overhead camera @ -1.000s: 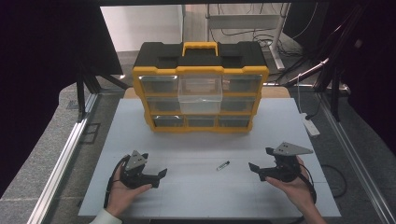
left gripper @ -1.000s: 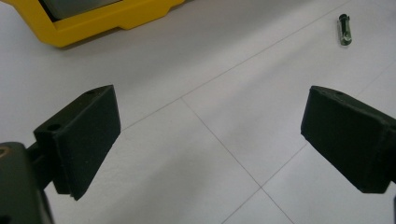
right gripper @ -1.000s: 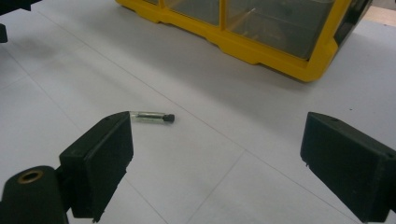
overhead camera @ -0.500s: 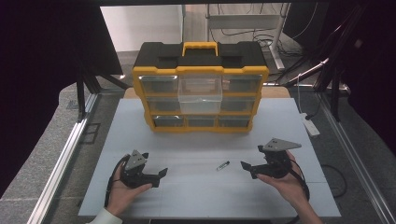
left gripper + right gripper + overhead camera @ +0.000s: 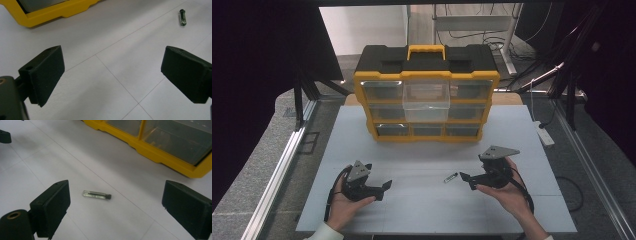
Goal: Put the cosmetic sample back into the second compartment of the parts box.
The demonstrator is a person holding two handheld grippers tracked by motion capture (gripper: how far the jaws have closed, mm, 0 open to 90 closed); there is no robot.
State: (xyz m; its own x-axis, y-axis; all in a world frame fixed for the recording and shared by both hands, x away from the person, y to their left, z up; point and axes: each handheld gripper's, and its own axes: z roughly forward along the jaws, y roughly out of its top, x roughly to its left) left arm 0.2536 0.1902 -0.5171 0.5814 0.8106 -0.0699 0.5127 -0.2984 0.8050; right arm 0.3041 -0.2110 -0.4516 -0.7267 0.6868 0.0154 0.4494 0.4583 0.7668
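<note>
Right gripper (image 5: 466, 179) jaws wide, small clear vial (image 5: 96, 194) lying just ahead between them, untouched; left gripper (image 5: 384, 187) wide, empty.

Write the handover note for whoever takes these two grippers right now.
Right gripper: open, empty, low over the table, jaws aimed at the small clear tube, which lies flat between them but untouched.
Left gripper: open, empty, held near the table's front left, away from the tube.
Yellow organizer stands at the back of the table; its middle clear drawer is pulled out.
Done: drawer open, right gripper lined up.
Left: probably close on the tube, lift it, and likely drop it in the open drawer.
</note>
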